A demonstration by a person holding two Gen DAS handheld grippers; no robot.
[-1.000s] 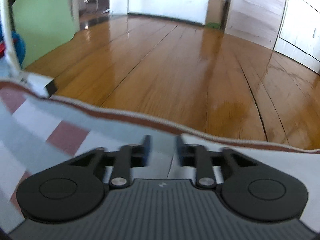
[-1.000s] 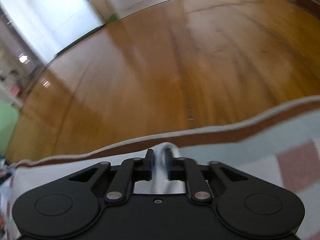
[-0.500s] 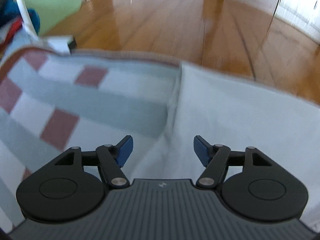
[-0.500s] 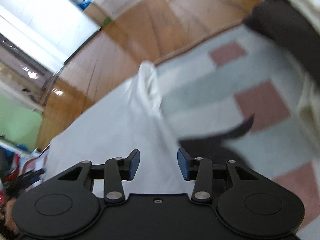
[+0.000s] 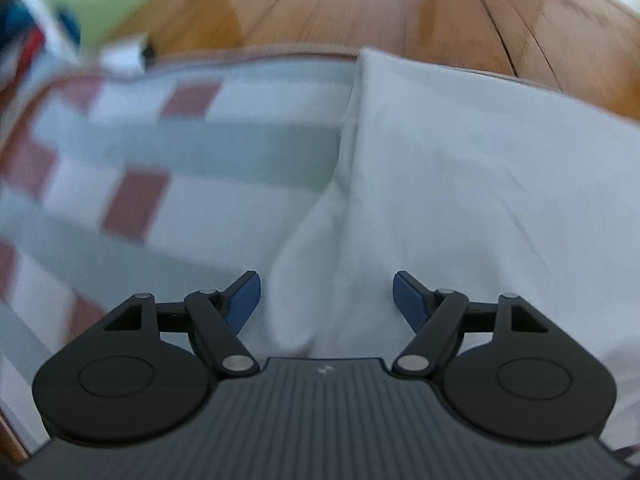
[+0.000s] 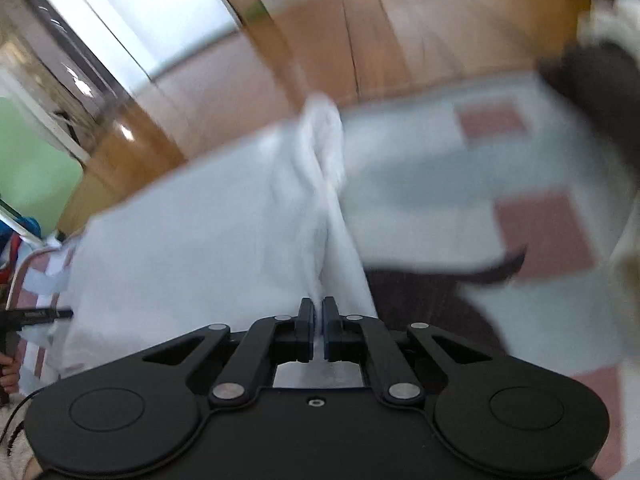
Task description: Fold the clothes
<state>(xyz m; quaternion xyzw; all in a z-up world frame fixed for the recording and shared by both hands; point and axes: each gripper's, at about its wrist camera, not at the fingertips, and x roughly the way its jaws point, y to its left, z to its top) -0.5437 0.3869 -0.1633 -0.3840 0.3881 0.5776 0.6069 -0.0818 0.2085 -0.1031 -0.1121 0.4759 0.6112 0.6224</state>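
Two grippers work one white garment (image 5: 460,184) spread over a checked blanket (image 5: 168,184), and the next fold turns on its bunched ridge. Seen from the right gripper (image 6: 316,328), that ridge runs straight ahead from the fingertips toward the far blanket edge, with the flat bulk of the cloth to its left and a dark garment (image 6: 420,300) just to its right; this gripper is clamped tight, with a thin pinch of white cloth apparently between its fingers. The left gripper (image 5: 326,296) hangs above the garment's left edge with its jaws opening and nothing pressed between them; cloth lies ahead and to its right. My judgement: the right hand, already holding, is better placed to lead.
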